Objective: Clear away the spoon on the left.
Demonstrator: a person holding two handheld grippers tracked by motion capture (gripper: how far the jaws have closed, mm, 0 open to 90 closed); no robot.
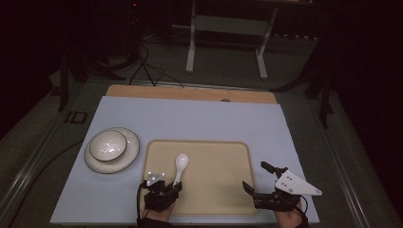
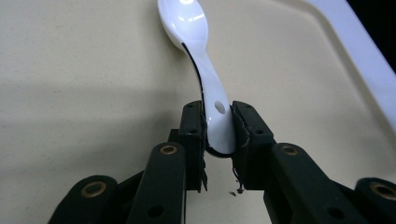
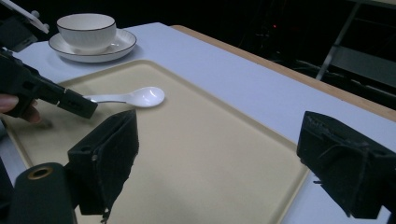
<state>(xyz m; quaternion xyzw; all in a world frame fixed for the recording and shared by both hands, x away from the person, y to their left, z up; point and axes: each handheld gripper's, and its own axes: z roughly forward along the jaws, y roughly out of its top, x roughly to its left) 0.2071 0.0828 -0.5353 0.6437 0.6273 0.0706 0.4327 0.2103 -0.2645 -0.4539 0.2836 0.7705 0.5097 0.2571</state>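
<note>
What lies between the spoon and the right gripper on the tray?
Nothing: in the high view, bare tray stretches from the spoon to the right gripper.

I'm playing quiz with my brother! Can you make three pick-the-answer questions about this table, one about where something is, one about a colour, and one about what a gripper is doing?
1. Where does the bowl sit?
A. on the tray
B. on the saucer
C. on the bare table

2. What colour is the spoon?
A. white
B. red
C. black

3. How do the jaws of the right gripper stand?
A. closed on the spoon
C. closed on the bowl
B. wide apart with nothing between them

Answers:
1. B: the bowl rests on the saucer, left of the tray.
2. A: it is glossy white, with its handle between the jaws of the left gripper.
3. B: the right gripper view shows only bare tray between its jaws.
</note>
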